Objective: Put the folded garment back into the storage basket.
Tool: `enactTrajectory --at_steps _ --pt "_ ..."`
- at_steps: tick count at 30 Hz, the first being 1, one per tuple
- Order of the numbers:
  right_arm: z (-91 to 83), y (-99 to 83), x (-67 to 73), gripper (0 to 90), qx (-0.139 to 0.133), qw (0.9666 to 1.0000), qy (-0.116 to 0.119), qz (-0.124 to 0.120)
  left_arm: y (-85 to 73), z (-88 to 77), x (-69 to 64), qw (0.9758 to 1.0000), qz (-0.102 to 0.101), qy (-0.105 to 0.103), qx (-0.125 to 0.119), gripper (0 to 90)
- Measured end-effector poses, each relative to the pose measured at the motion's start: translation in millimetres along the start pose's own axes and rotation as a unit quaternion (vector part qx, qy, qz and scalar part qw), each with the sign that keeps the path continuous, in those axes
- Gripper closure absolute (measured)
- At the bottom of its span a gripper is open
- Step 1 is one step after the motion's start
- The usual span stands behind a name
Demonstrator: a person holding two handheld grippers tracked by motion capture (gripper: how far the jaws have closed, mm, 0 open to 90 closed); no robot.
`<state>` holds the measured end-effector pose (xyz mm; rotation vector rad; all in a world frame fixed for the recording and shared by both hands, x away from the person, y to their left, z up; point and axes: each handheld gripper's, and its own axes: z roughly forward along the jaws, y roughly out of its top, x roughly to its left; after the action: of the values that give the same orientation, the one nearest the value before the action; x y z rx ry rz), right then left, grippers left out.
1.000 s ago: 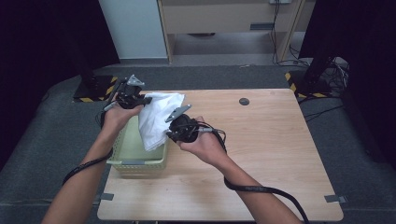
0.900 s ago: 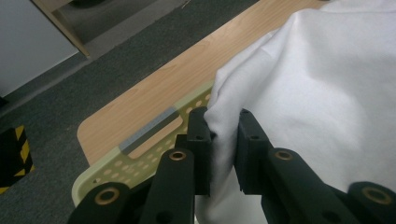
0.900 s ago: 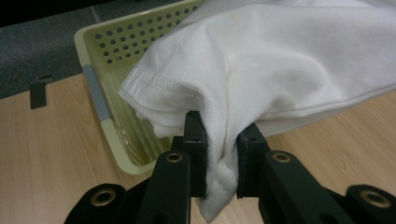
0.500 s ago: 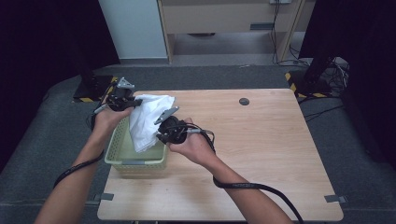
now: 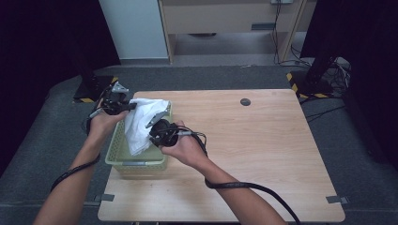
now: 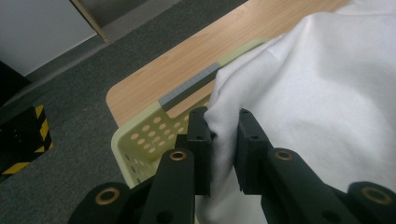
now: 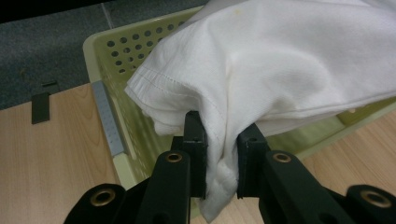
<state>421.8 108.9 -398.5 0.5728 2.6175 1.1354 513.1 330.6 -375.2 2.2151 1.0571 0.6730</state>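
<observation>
A white cloth (image 5: 142, 123) hangs bunched over a pale green perforated basket (image 5: 123, 160) at the table's left side. My left gripper (image 5: 126, 107) is at the basket's far left corner, shut on an upper fold of the cloth (image 6: 299, 107). My right gripper (image 5: 152, 129) is at the basket's right rim, shut on a lower hemmed edge of the cloth (image 7: 261, 70). In the left gripper view, fabric is pinched between the jaws of that gripper (image 6: 223, 142). The right gripper (image 7: 220, 156) likewise pinches a gathered edge above the basket (image 7: 105, 56).
The wooden table (image 5: 263, 154) stretches wide to the right of the basket. A small dark round disc (image 5: 245, 101) lies near its far edge. Grey carpet (image 5: 61, 140) surrounds the table, and a yellow-black striped base (image 5: 89, 96) stands beyond the left corner.
Both hands and the cloth have shifted left and a little lower, bringing the cloth over the basket. Both grips on the cloth are unchanged.
</observation>
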Motion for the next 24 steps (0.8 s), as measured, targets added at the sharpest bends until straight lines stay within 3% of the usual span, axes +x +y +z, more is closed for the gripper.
enactTrajectory --at_steps 9,14,20,21,22,23,24 --pt "18.2 2.8 10.2 77.7 0.002 1.0 -0.003 -0.007 -12.1 2.9 8.3 0.9999 -0.007 0.004 0.009 78.4" --pt "24.6 2.0 12.7 77.2 0.001 1.0 -0.005 0.008 -17.2 5.4 11.0 0.9998 -0.01 0.005 0.018 78.3" --pt "34.0 1.1 16.7 74.7 0.006 1.0 0.0 0.005 -22.0 12.1 13.0 0.9997 -0.019 0.003 0.017 77.2" --pt "36.3 -0.7 15.6 70.1 0.011 0.9999 -0.001 0.006 -23.4 14.8 12.4 0.9996 -0.014 0.009 0.023 74.4" --pt "39.0 -3.1 14.8 56.2 0.018 0.9998 0.0 0.012 -25.0 17.8 11.9 0.9993 -0.012 0.018 0.031 66.8" --pt "41.4 -5.6 13.4 41.6 0.029 0.9995 0.004 0.016 -26.0 19.8 11.8 0.9989 -0.02 0.019 0.038 55.6" --pt "41.5 -8.1 11.9 33.8 0.035 0.9993 0.001 0.015 -26.5 20.0 11.7 0.9986 -0.027 0.017 0.042 45.1"
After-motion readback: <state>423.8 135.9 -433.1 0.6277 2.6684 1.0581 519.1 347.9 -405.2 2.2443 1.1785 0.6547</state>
